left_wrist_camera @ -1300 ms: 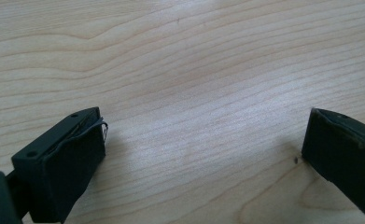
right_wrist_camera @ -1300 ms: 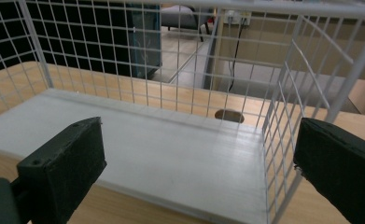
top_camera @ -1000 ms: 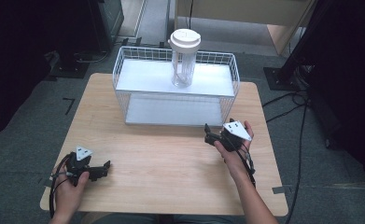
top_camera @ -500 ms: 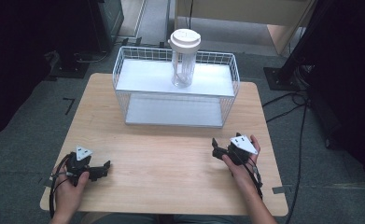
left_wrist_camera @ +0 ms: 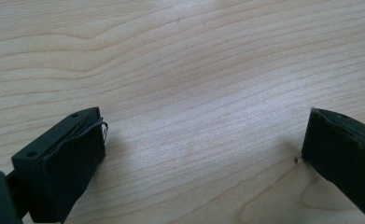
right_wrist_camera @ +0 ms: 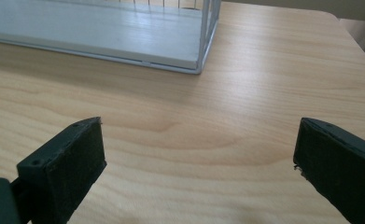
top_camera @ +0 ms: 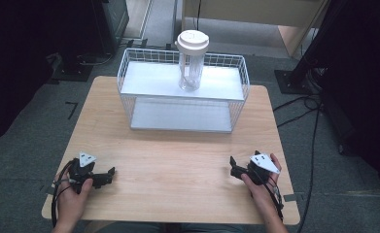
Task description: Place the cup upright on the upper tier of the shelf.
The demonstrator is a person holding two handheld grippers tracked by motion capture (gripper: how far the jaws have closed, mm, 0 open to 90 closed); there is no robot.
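Observation:
A clear plastic jar with a white lid (top_camera: 192, 60) stands upright on the upper shelf of a white wire basket (top_camera: 129, 92) at the far side of the wooden table (top_camera: 178, 155). My left gripper (top_camera: 111, 174) rests low at the table's near left corner, open, with only bare wood between its jaws (left_wrist_camera: 203, 135). My right gripper (top_camera: 233, 165) sits near the table's near right edge, also open and holding nothing. In the right gripper view the basket's lower shelf (right_wrist_camera: 101, 32) lies ahead and to the left of its jaws.
Black cables (top_camera: 314, 111) trail over the grey floor to the right of the table. Dark equipment stands at the far left and far right. Bare wood lies between the two grippers and the basket.
My right gripper has drawn back from the basket toward the table's near right edge and sunk lower. The left gripper has kept still. The jar has not moved.

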